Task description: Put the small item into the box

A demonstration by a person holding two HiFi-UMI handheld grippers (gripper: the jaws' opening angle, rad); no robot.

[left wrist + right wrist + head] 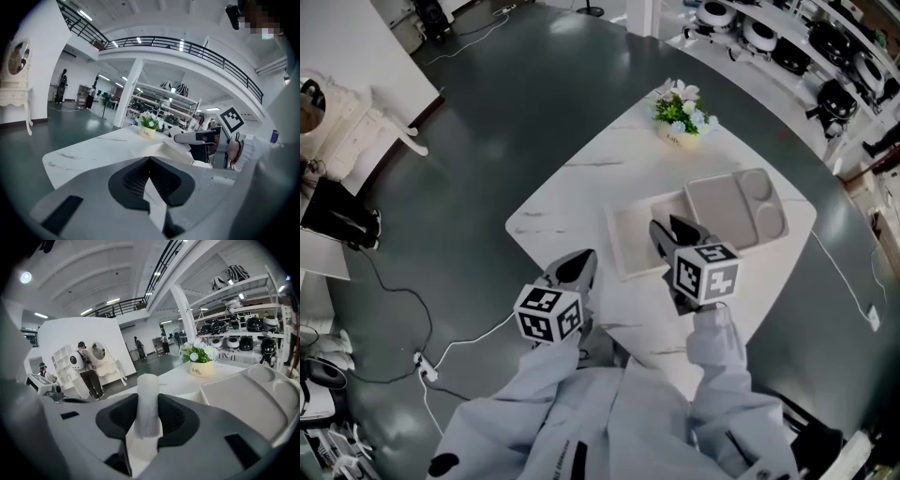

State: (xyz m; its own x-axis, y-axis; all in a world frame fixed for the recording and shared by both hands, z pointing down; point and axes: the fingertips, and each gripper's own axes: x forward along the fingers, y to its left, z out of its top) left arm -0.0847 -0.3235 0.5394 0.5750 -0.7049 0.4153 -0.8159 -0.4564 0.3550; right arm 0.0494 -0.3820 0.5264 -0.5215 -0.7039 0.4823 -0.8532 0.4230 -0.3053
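From the head view, a white table [572, 197] has a pot of flowers [680, 120] at its far corner. Near the middle sits the box [736, 202], pale, with one big dip and two round dips. A flat pale tray [628, 251] lies just beside it, and I cannot tell if that is the lid. The right gripper [670, 231] hangs over the flat tray, with its tips close to the box's near edge. The left gripper [580, 264] is off to the left, over bare table and well apart from the box. So the right one is much nearer.

From the left gripper view, the left gripper [150, 160] has its jaws pressed together with nothing in them. Past it you can see the right gripper [182, 138] from the side, reaching out over the pale things on the table.

From the right gripper view, the right gripper [146, 416] is squeezed on the small item [147, 399]. It is a little white roll, and its long way runs along the jaws, so one end pokes out past the tips. The box [246, 404] lies ahead and to the right. I think the next move is a short push forward and right to get over a dip, then let go
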